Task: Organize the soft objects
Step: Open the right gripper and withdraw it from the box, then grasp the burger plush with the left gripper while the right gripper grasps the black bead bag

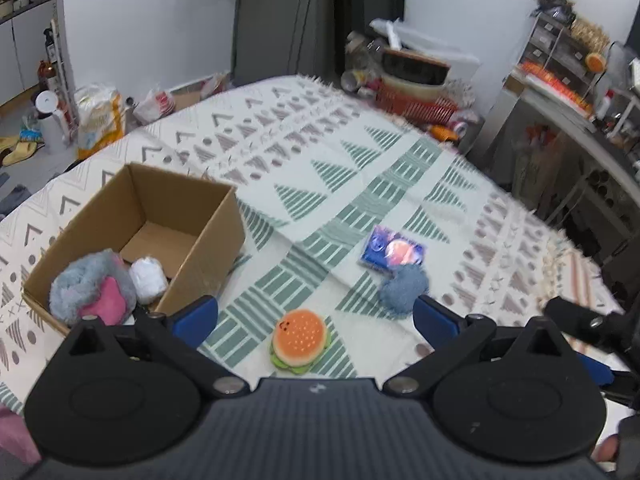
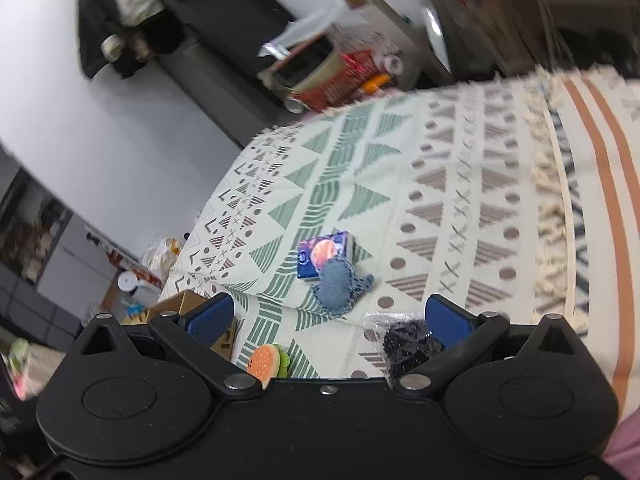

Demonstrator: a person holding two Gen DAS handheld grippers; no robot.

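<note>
A cardboard box (image 1: 192, 256) stands at the left on the patterned cloth and holds a grey-blue fluffy toy (image 1: 86, 280), a pink soft piece (image 1: 108, 304) and a white bundle (image 1: 148, 278). My left gripper (image 1: 316, 316) is open, hanging above a burger plush (image 1: 299, 338) that lies between its blue pads. A small blue fluffy toy (image 1: 404, 288) rests against a blue packet (image 1: 392, 252). My right gripper (image 2: 334, 316) is open too, with the blue fluffy toy (image 2: 338, 280) ahead of it and a dark bagged item (image 2: 408, 346) beside its right pad. The burger plush (image 2: 266, 364) sits low at the left.
The table (image 1: 360, 152) wears a cream cloth with green and grey triangles. Baskets, bowls and clutter (image 1: 416, 84) pile at its far edge. A shelf unit (image 1: 568, 64) stands at the right. Bags and bottles (image 1: 98, 118) sit on the floor at the left.
</note>
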